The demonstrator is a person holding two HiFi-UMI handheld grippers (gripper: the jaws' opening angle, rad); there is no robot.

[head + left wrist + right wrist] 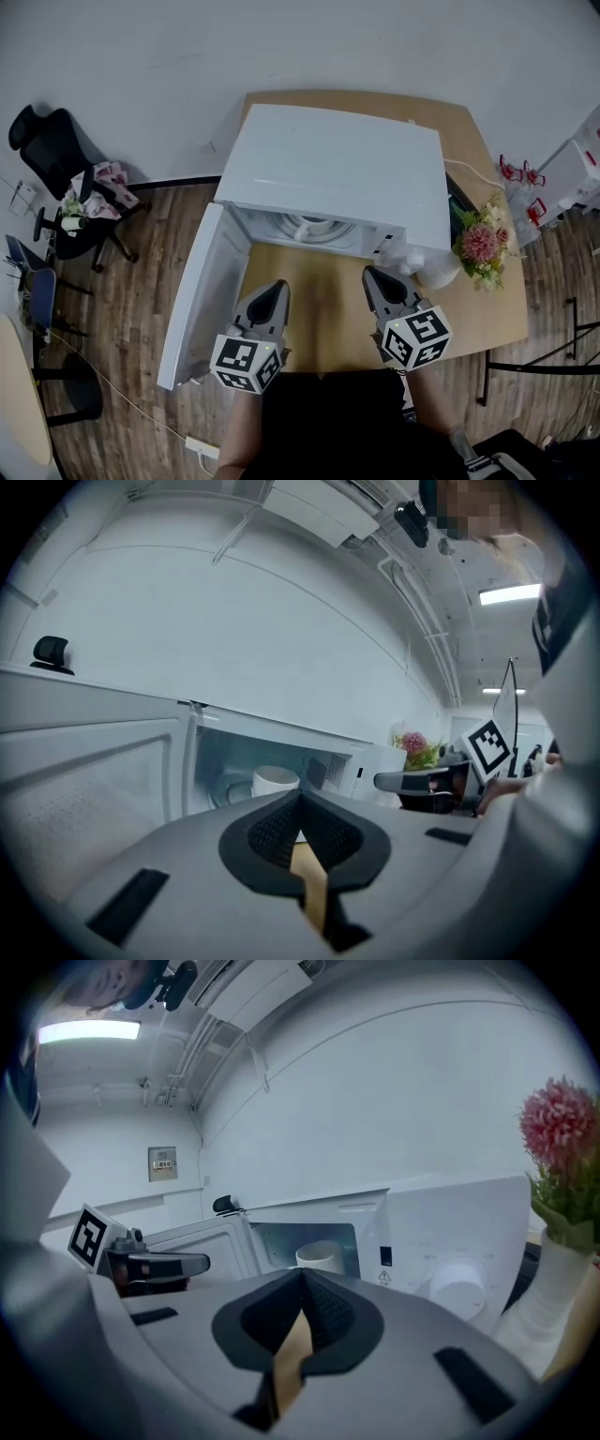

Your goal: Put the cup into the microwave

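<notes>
The white microwave (337,159) stands on the wooden table with its door (202,291) swung open to the left. A white cup (309,228) sits upright inside the cavity; it also shows as the cup (275,780) in the left gripper view and the cup (321,1256) in the right gripper view. My left gripper (277,286) hovers in front of the opening, shut with nothing in it, its tips (300,794) meeting. My right gripper (372,274) is beside it, level with the control panel, also shut and empty (302,1272). Both are apart from the cup.
A white vase of pink flowers (478,246) stands right of the microwave, close to my right gripper. The table edge (487,309) runs just beyond it. A black office chair (56,150) with clutter and a power strip (202,448) are on the wood floor at left.
</notes>
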